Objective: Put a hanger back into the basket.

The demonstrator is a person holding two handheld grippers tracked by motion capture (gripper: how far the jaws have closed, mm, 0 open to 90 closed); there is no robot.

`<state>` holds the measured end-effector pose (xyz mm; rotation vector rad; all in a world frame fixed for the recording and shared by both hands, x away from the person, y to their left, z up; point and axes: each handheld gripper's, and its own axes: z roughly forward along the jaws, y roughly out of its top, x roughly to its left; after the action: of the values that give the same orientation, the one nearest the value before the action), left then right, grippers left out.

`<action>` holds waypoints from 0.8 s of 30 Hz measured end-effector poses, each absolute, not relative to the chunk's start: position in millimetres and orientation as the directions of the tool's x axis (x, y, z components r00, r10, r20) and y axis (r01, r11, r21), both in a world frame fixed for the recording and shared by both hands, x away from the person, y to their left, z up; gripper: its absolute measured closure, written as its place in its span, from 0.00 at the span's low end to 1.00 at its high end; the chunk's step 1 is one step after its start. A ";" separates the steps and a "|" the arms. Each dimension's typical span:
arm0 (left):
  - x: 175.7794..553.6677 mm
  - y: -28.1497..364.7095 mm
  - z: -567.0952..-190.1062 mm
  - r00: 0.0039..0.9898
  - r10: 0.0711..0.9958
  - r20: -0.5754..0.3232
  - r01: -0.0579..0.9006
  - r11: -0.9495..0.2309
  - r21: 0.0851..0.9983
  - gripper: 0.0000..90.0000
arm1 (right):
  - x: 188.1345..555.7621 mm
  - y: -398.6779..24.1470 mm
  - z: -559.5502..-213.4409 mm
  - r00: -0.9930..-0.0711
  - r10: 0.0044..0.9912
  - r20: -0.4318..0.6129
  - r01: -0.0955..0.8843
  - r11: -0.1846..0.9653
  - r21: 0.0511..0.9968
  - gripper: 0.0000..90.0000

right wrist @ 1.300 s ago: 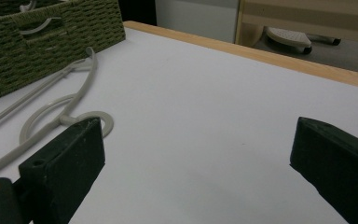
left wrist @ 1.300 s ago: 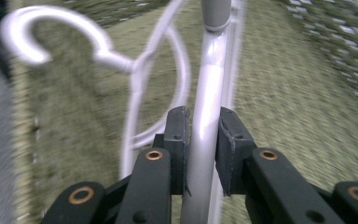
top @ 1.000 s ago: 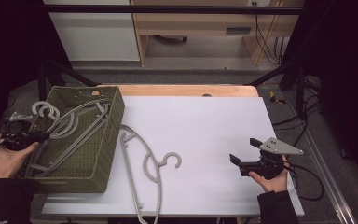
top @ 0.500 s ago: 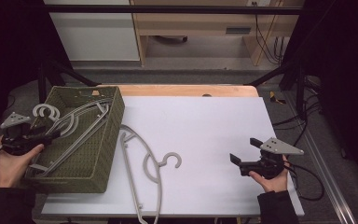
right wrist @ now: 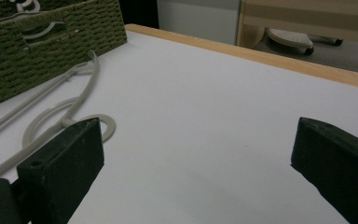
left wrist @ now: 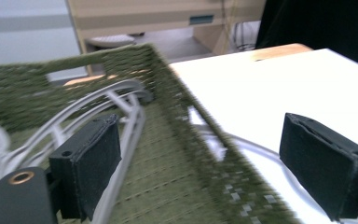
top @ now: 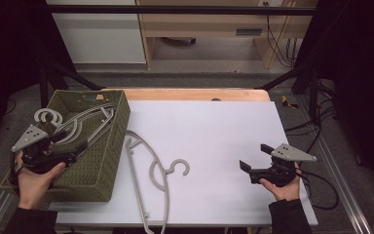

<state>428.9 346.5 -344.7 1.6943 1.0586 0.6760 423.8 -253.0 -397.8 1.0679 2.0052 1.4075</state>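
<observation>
A green woven basket (top: 120, 127) stands at the table's left and holds several grey hangers (top: 85, 119). One more grey hanger (top: 148, 168) lies on the white table just right of it, hook toward the middle. My left gripper (top: 78, 148) hovers over the basket's near part and points right. Its jaws have just been opening and stand wide, with nothing pressed between the pads (left wrist: 93, 158); the basket wall (left wrist: 186, 126) runs below them. My right gripper (top: 255, 157) rests open at the table's right, facing the hanger (right wrist: 65, 121).
The white table top (top: 214, 126) stretches between the hanger and the right gripper. A wooden edge (top: 190, 93) runs along the far side. A cable (top: 321, 190) trails from the right gripper toward the table's right edge. Black frame legs stand beyond.
My left gripper has moved right over the basket and its jaws have opened, off the hangers. The right gripper has stayed put.
</observation>
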 end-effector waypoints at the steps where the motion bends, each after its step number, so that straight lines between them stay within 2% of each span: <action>1: 426.9 341.8 -345.2 0.474 0.880 -0.037 0.327 -0.137 0.935 0.13 | 423.5 -253.4 -397.4 -0.592 0.804 0.059 0.327 0.172 0.929 0.03; 15: 411.3 278.6 -358.2 0.569 0.822 -0.002 0.304 -0.208 0.930 0.12 | 421.7 -255.8 -395.4 -0.583 0.810 0.060 0.320 0.161 0.934 0.01; 24: 402.5 226.9 -377.1 0.655 0.756 -0.006 0.334 -0.283 0.899 0.14 | 421.3 -254.2 -396.5 -0.586 0.808 0.059 0.325 0.169 0.930 0.01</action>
<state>402.5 226.9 -377.1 1.8771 0.8617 0.5315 421.3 -254.2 -396.5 1.0687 1.9966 1.4099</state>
